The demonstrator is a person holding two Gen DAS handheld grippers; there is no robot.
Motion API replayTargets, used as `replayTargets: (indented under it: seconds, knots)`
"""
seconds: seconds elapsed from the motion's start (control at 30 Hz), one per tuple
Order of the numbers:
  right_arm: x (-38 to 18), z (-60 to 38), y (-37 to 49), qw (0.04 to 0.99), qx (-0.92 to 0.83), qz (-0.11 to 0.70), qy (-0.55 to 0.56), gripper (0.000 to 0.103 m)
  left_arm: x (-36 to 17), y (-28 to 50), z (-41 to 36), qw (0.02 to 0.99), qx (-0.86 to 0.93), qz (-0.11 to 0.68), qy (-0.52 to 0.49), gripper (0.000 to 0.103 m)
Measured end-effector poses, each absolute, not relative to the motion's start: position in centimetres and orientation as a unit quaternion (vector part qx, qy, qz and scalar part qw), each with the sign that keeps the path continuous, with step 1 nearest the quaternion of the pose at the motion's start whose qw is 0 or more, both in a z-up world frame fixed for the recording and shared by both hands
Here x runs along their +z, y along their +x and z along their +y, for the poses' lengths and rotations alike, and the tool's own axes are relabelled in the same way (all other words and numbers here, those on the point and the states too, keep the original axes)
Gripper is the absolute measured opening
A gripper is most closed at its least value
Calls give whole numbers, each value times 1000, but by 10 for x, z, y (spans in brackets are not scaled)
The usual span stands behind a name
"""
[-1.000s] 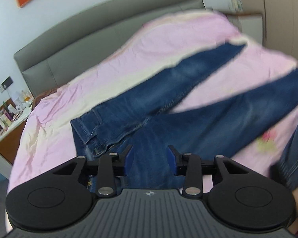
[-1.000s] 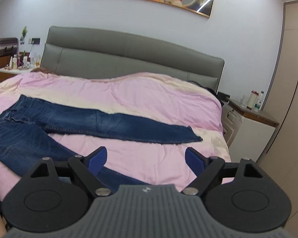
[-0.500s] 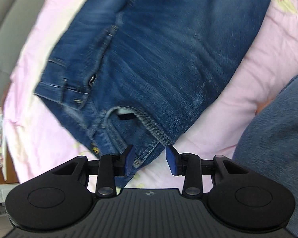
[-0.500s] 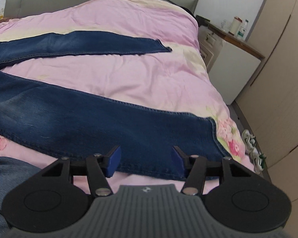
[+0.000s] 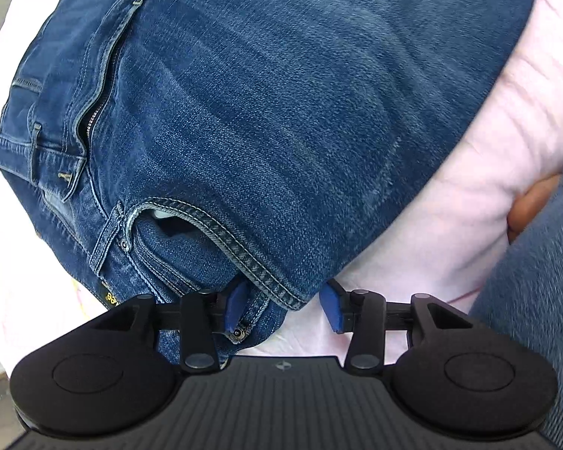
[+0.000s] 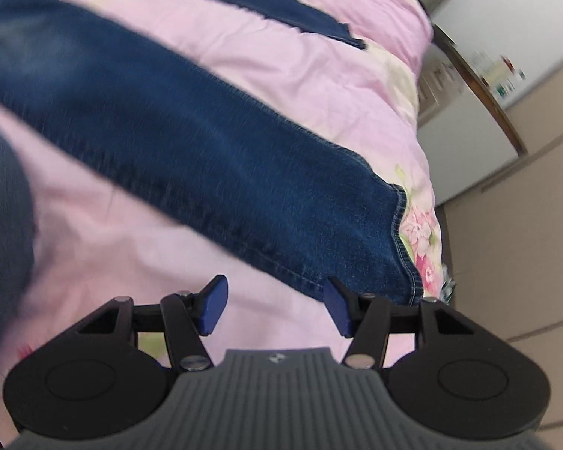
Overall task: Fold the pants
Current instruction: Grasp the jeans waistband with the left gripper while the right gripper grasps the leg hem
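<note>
Blue jeans lie flat on a pink bed cover. In the left wrist view my left gripper is open, its jaws either side of the near hip corner of the jeans, by the front pocket. In the right wrist view the near leg runs to its hem close to the bed edge. My right gripper is open just in front of that leg's lower edge, over bare cover. The far leg lies spread apart.
A white bedside cabinet with small bottles stands beyond the bed's right edge, beside beige wardrobe doors. The person's own jeans-clad leg and a hand are at the right of the left view.
Both grippers have dropped low to the bed. The left came up to the waist corner of the jeans. The right closed in on the near leg's hem end.
</note>
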State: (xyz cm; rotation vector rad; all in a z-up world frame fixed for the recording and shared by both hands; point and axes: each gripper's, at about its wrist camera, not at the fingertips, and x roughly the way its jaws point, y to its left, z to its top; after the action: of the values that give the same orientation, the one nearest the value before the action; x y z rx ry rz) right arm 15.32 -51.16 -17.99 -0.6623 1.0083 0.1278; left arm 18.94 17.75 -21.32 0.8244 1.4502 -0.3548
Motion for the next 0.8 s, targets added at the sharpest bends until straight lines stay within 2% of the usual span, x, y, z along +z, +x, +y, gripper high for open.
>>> replayTargets:
  seconds: [0.07, 0.2, 0.3, 0.33, 0.43, 0.5, 0.67, 0.8]
  knots:
    - [-194, -508, 149, 803, 65, 469, -363, 53, -210, 191, 175, 661, -134, 645, 360, 50]
    - [-211, -504, 145, 786, 81, 429, -437, 52, -196, 189, 177, 679, -112, 640, 341, 35]
    - [-219, -501, 152, 778, 98, 416, -461, 47, -183, 183, 178, 700, -88, 626, 332, 27]
    - [-222, -500, 154, 775, 100, 416, -466, 41, -178, 181, 179, 708, -81, 620, 329, 24]
    - [-222, -501, 161, 778, 85, 427, -453, 11, -160, 169, 181, 736, -55, 598, 312, 21]
    - [-212, -502, 163, 795, 66, 420, -433, 4, -145, 162, 184, 763, -34, 578, 287, 20]
    - [-167, -502, 177, 840, 18, 375, -392, 0, -99, 158, 189, 828, 29, 518, 214, 17]
    - [-127, -496, 215, 864, -15, 346, -367, 0, -65, 156, 181, 863, 60, 461, 197, 16]
